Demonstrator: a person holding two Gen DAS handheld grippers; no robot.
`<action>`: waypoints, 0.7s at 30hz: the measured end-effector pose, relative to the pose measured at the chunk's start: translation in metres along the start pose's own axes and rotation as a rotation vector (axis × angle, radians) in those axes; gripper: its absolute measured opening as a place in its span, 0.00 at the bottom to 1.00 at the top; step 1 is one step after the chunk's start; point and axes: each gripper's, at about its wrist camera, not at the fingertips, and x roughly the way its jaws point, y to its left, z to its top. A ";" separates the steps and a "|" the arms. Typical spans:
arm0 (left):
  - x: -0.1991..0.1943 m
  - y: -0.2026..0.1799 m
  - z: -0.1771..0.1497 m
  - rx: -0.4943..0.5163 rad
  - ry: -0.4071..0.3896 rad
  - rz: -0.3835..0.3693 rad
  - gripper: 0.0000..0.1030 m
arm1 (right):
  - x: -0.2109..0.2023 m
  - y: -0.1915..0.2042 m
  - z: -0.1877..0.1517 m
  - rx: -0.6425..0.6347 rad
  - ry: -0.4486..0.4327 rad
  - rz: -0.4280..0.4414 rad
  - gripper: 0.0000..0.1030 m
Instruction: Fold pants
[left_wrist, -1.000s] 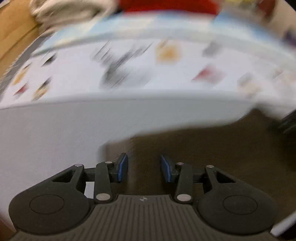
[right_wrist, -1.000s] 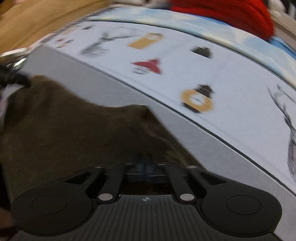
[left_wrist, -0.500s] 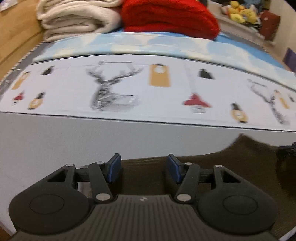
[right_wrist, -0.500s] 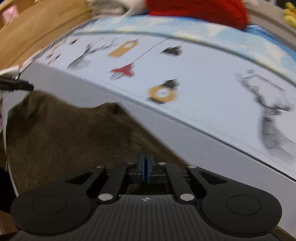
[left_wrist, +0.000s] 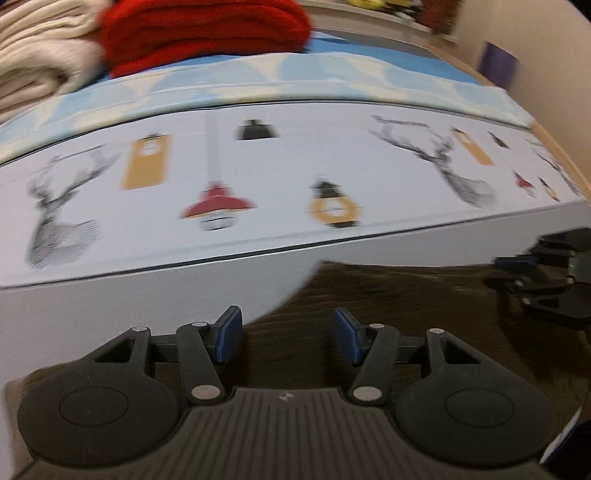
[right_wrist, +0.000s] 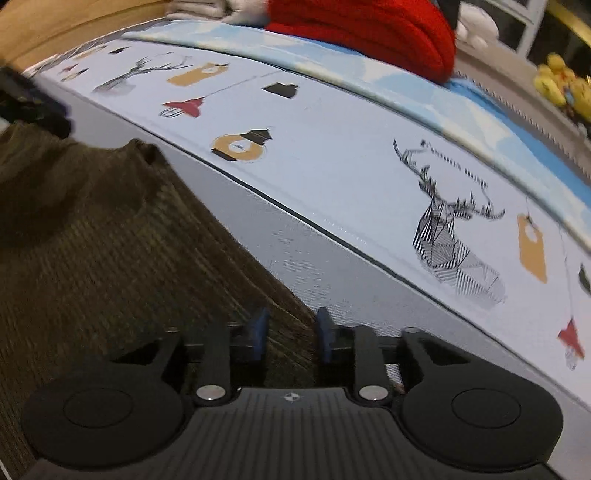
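Brown corduroy pants (left_wrist: 391, 295) lie spread on the grey front strip of a bed (left_wrist: 110, 314). My left gripper (left_wrist: 288, 332) hovers open over their left edge, with only cloth below and nothing between the pads. In the right wrist view the pants (right_wrist: 110, 240) fill the lower left. My right gripper (right_wrist: 290, 332) sits at their right edge. Its jaws are opening; the cloth edge lies in the narrow gap and the pads (right_wrist: 260, 326) do not press it. Each gripper shows in the other's view, the right gripper (left_wrist: 546, 273) at the far right, the left gripper (right_wrist: 33, 103) at the upper left.
A printed sheet (right_wrist: 332, 155) with deer and lamp pictures covers the bed behind the pants. A folded red blanket (left_wrist: 207, 33) and cream blankets (left_wrist: 33, 62) are stacked at the far side. Yellow plush toys (right_wrist: 561, 85) sit at the back right, a wooden frame (right_wrist: 74, 22) at the back left.
My right gripper was shut on the pants' edge and its jaws have now parted. My left gripper has swept right along the bed's front and now hangs over the pants.
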 end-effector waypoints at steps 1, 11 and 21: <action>0.005 -0.008 0.002 0.019 0.001 -0.017 0.60 | -0.001 -0.002 -0.001 -0.001 -0.006 -0.002 0.12; 0.060 -0.058 0.011 0.176 0.022 0.107 0.50 | -0.028 -0.067 -0.049 0.157 -0.023 -0.048 0.25; 0.062 -0.062 0.028 0.064 -0.018 0.212 0.31 | -0.029 -0.070 -0.069 0.129 -0.039 -0.170 0.11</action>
